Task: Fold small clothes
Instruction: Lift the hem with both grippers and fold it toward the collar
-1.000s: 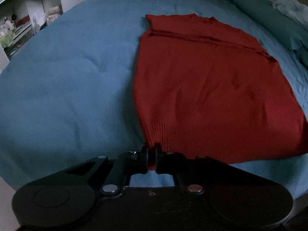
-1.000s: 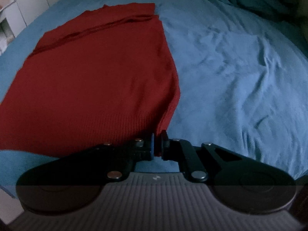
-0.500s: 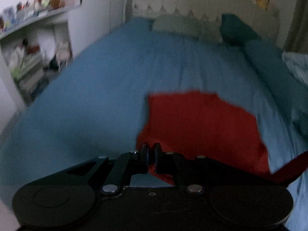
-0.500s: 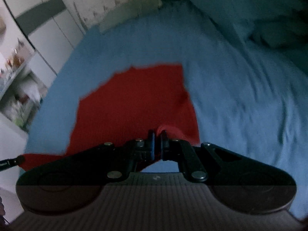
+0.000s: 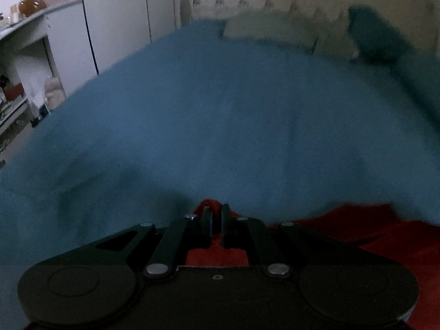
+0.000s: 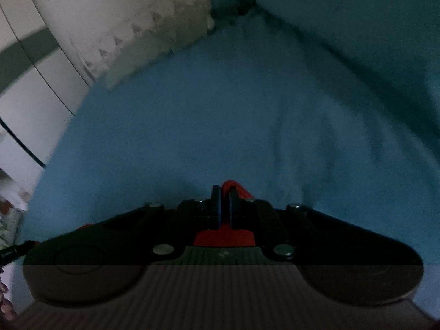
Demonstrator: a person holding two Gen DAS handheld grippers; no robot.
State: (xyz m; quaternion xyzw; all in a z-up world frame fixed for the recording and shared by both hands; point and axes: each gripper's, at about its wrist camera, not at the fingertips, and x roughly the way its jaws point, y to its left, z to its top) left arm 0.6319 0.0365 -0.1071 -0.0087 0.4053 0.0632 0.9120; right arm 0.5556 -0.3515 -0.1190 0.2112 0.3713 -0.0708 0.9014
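A red knit garment point(image 5: 365, 233) lies on a blue bedspread point(image 5: 220, 126). My left gripper point(image 5: 216, 210) is shut on the garment's hem corner, a red bunch showing at its tips, with more red cloth spread below and to the right. My right gripper point(image 6: 225, 192) is shut on the other hem corner point(image 6: 236, 188); red cloth point(image 6: 224, 238) hangs under its jaws. Most of the garment is hidden beneath both grippers. Both views are blurred.
Pillows point(image 5: 264, 29) and a dark teal cushion point(image 5: 376, 33) lie at the bed's head by a pale headboard point(image 6: 132, 27). White cupboards and shelves point(image 5: 33, 63) stand at the left. Teal bedding point(image 6: 357, 19) is heaped at the right.
Both grippers have lifted the hem corners and carried them forward towards the bed's head. The spread garment has dropped out of view beneath them.
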